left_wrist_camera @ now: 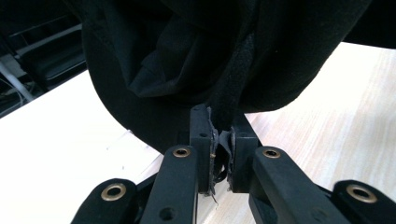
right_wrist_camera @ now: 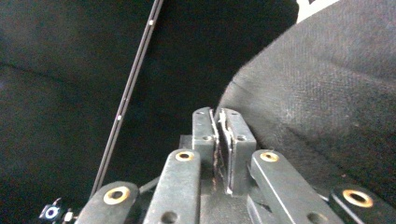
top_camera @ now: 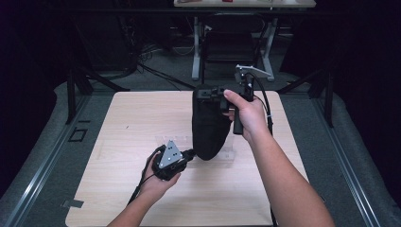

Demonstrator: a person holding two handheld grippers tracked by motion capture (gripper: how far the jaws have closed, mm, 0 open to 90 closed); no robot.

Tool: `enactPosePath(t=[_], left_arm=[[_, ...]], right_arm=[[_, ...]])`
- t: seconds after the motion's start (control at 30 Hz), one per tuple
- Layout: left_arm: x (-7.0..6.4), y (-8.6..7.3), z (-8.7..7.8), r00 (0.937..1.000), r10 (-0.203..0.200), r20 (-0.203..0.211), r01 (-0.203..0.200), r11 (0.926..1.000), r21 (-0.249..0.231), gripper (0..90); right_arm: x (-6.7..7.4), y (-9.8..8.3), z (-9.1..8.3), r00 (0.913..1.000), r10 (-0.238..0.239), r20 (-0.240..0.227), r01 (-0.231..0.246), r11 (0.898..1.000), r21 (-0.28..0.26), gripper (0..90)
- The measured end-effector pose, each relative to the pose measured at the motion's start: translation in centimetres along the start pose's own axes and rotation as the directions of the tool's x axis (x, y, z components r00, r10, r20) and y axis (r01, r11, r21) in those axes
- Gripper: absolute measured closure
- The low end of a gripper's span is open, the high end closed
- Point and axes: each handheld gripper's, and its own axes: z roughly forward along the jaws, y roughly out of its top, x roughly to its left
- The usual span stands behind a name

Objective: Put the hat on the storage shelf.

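Pinching black cloth (left_wrist_camera: pixel 196 56) hem between left fingers (left_wrist_camera: pixel 201 140); right fingers (right_wrist_camera: pixel 205 135) pressed together beside cloth.

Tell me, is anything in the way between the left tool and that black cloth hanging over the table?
Nothing visible is. The left tool already pinches a strip of the black cloth between its pads, right at the cloth's lower edge. Only the wooden table lies beneath.

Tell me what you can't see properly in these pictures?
- High view: the right tongs meet the top of the black cloth; black on black hides their tips.
- Right tongs view: whether cloth sits between the nearly shut jaws is too dark to tell.
- Left tongs view: the left tongs pinch a cloth edge; the cloth's top is cut off.
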Motion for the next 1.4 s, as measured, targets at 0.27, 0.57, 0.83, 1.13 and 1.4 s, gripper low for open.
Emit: enactPosePath(t=[0.27,0.57,0.83,1.13,1.4], left_arm=[[0.5,-0.6,-0.4,0.9997,-0.022,-0.008,0.022,0.9997,-0.004,84.6],[1.0,-1.3,-0.7,0.9987,-0.051,-0.001,0.051,0.9986,-0.011,84.7],[1.3,-2.2,-0.9,0.9974,-0.073,-0.005,0.072,0.9973,-0.013,84.8],[1.8,-2.9,-0.8,0.9945,-0.104,0.005,0.104,0.9945,0.002,84.8],[2.1,-3.8,-0.5,0.9897,-0.143,0.005,0.143,0.9897,0.007,84.7]], right_arm=[[0.3,-0.1,-0.7,0.9998,-0.016,-0.012,0.016,1.0,0.001,82.8],[0.0,-0.2,-1.9,0.9998,-0.013,-0.011,0.013,1.0,-0.008,81.2],[-0.1,-0.3,-2.8,0.9996,-0.018,-0.024,0.017,1.0,-0.006,80.6],[-0.4,-0.2,-3.9,0.9997,-0.02,-0.012,0.021,1.0,0.019,80.2],[-0.8,-0.5,-4.0,1.0,-0.009,0.001,0.009,0.999,-0.034,80.2]])
